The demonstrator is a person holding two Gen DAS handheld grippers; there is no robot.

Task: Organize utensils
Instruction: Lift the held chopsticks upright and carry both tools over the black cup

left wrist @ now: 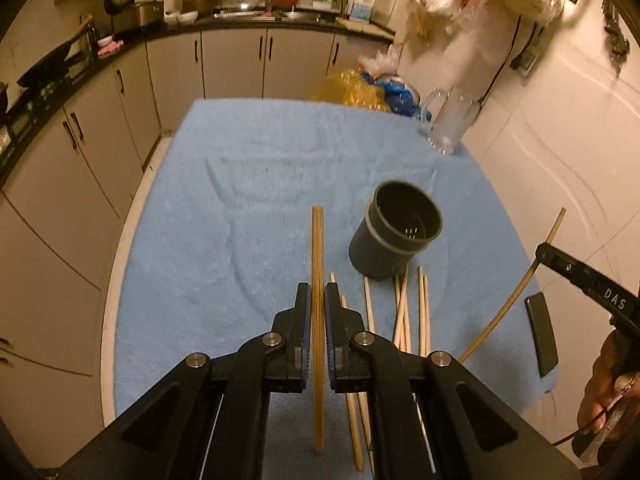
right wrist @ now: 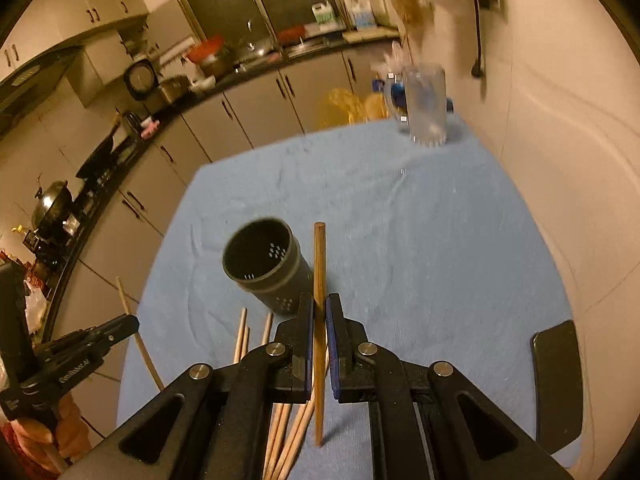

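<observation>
Wooden chopsticks gripped, holder awaiting

We find the left gripper pinching a chopstick pair and the right gripper pinching a single chopstick. The grey holder stands upright on the blue cloth, loose chopsticks beside it. We advise tipping each load vertical above the mouth (one side at a time), then releasing.

Right gripper clamped on one wooden chopstick, dark holder just left, loose chopsticks on blue cloth
</observation>
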